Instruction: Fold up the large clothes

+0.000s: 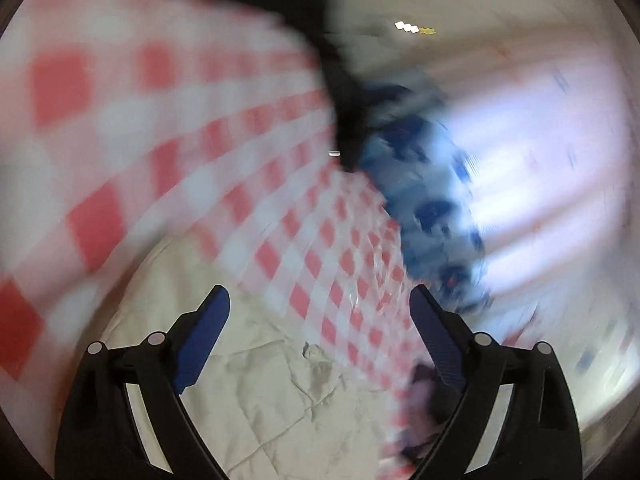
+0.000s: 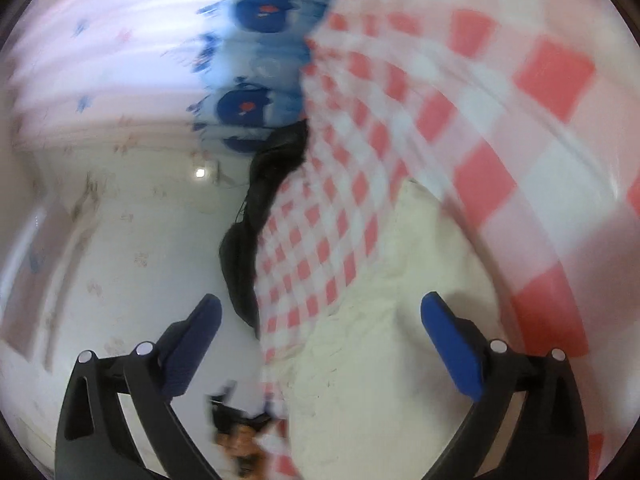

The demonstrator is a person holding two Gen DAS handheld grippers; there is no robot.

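Heavy blur here. My left tongs (image 1: 320, 308) gape wide, empty; right tongs (image 2: 320, 316) likewise. The cream garment (image 1: 256, 392) lies crumpled below both, red-checked cloth (image 2: 320, 240) just beyond. A dark bundle (image 2: 248, 240) stays unreadable.

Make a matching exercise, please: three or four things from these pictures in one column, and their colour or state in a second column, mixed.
Things:
1. checked cloth
2. crumpled garment
3. patterned fabric
4. left hand-held gripper

Colour or state:
a. open, holding nothing
b. blue with dark round prints
c. cream
d. red and white

Pairs: 1-d, 2-c, 3-b, 4-a
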